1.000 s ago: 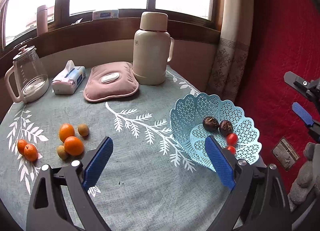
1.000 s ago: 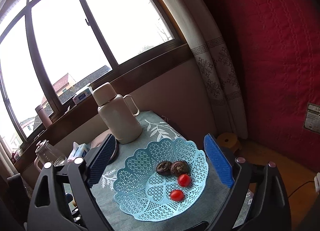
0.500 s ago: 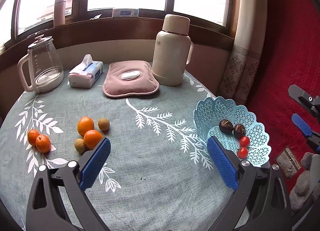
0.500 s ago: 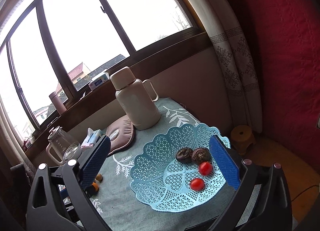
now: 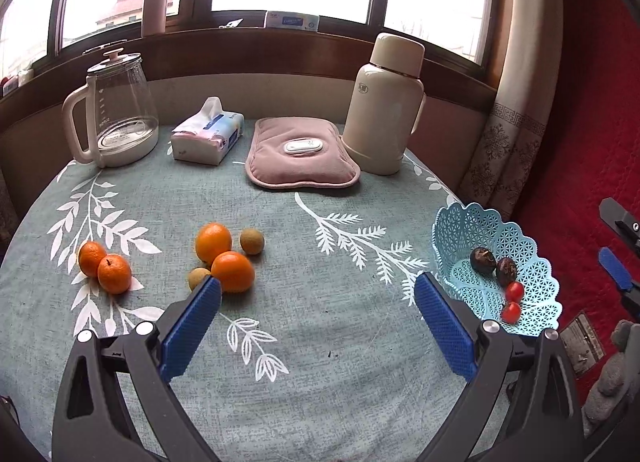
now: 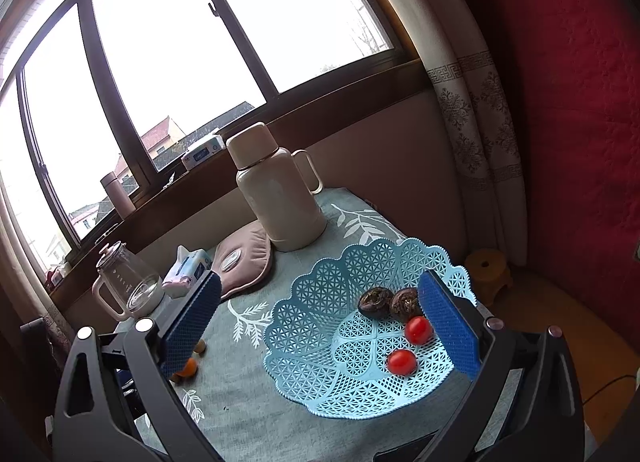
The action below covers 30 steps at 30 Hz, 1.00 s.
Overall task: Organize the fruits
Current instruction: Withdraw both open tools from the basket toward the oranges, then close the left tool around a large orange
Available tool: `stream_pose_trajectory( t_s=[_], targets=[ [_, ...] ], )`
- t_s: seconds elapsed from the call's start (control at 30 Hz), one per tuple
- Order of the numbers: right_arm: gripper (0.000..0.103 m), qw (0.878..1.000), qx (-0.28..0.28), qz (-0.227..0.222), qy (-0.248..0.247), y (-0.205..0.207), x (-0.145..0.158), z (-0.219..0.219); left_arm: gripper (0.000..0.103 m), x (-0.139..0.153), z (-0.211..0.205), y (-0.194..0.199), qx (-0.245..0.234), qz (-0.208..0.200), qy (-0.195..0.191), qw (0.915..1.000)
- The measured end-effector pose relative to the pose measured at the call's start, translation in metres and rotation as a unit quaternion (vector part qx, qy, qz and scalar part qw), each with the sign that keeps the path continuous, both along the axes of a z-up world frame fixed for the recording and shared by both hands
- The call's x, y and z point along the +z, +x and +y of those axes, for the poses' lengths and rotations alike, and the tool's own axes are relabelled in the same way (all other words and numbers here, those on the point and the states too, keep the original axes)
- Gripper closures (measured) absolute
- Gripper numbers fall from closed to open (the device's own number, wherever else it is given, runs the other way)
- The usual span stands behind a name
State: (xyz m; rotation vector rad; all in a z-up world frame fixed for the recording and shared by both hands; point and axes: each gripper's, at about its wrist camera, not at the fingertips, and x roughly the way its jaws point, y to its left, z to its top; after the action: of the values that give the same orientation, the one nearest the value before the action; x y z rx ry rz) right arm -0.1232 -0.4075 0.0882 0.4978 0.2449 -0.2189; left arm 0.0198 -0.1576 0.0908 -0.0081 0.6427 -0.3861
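oranges loose with small brown fruits mid-desk, two more near left edge | basket at right edge, overhanging | left claw released, empty, over bare cloth between | right claw released, empty, above basket

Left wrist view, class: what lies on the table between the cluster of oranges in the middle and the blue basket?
Only bare tablecloth with white leaf prints lies between the oranges and the blue basket; no fruit or other object. The left wrist view shows it.
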Motion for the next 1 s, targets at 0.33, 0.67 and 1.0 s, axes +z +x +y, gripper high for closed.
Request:
stream_pose_trajectory(
  t_s=[0.33, 0.67, 1.0],
  targets=[
    [0.003, 1.000, 0.005, 0.008, -0.004, 0.003, -0.004, 0.005, 0.007, -0.008, 0.032, 0.008, 0.036, 0.006, 0.005, 0.9993],
    [0.003, 0.999, 0.017, 0.024, -0.012, 0.012, -0.012, 0.017, 0.007, -0.025, 0.093, 0.021, 0.102, 0.023, 0.015, 0.9944],
    [0.003, 0.999, 0.026, 0.038, -0.017, 0.019, -0.019, 0.025, 0.007, -0.036, 0.148, 0.043, 0.184, 0.035, 0.018, 0.9821]
  ],
)
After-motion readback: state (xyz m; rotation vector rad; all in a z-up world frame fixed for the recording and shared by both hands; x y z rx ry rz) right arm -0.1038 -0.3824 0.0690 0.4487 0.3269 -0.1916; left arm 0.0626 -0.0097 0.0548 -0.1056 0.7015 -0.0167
